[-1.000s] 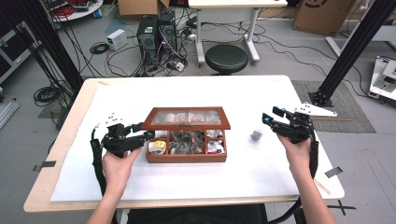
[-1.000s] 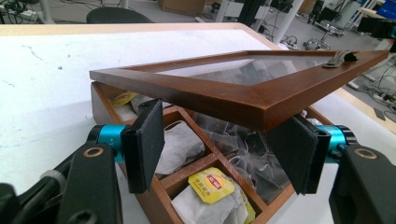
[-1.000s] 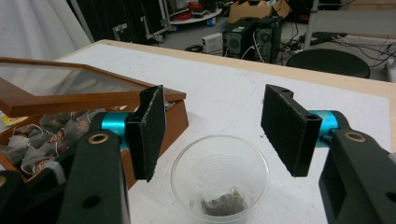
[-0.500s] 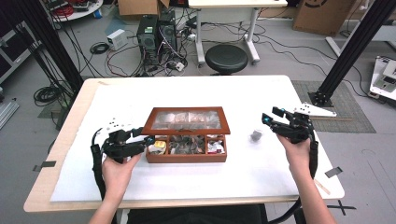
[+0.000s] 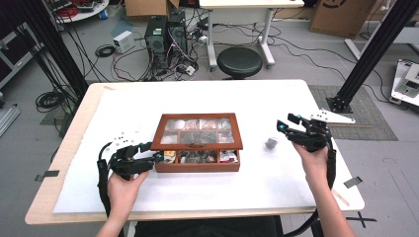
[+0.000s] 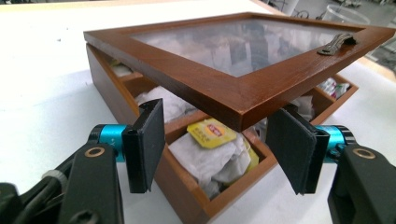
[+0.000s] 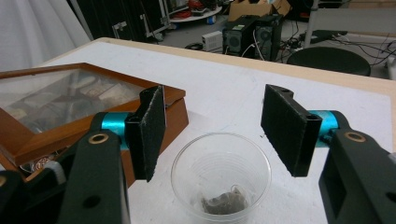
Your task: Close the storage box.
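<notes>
Left gripper point(image 6: 215, 144) sits at the near-left corner of the tea box point(image 5: 198, 168), jaws apart and gripping nothing, the lid point(image 6: 243, 51) corner resting above and between them — propped half-open, probably so the tea bags point(image 6: 212, 151) can be reached. Right gripper point(image 7: 212, 135) hangs released over the clear cup point(image 7: 220, 175), which stands on the table point(image 5: 148, 98) just right of the box and holds one bag; it looks parked there to steady or guard the cup.
</notes>
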Tool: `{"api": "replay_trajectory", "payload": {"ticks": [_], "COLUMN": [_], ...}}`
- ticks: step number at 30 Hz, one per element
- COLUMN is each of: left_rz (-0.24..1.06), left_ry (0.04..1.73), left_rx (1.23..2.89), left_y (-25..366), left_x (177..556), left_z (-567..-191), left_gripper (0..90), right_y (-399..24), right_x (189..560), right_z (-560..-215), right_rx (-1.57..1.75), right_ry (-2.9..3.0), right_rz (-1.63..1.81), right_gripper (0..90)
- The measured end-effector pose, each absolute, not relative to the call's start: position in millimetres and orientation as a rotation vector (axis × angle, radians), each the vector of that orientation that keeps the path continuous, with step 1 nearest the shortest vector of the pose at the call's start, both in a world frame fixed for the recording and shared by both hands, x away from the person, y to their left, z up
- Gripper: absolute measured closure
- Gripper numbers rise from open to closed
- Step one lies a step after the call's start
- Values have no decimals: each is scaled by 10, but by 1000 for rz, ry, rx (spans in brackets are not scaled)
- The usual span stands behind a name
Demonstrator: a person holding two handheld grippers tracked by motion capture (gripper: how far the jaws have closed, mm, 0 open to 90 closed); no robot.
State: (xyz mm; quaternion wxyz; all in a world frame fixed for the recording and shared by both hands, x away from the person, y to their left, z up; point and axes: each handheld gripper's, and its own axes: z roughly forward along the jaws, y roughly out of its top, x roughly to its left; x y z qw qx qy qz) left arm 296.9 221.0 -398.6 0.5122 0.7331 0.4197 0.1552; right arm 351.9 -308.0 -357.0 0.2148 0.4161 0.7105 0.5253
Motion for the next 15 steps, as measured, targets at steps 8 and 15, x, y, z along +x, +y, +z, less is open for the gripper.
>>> {"api": "replay_trajectory", "payload": {"ticks": [8,15], "left_rz": [387,396], "left_ry": [1025,1037], "left_rx": [1815,1847], "left_y": [2191,2174], "left_x": [2927,2908], "left_z": [-4077,-4110], "left_gripper": [380,380], "right_y": [-3069,-3069], "right_x": [3520,3520], "right_z": [-3574,-3576], "right_rx": [1153,1151], "right_ry": [1974,1974], "right_rz": [1454,1456], "right_gripper": [410,410]}}
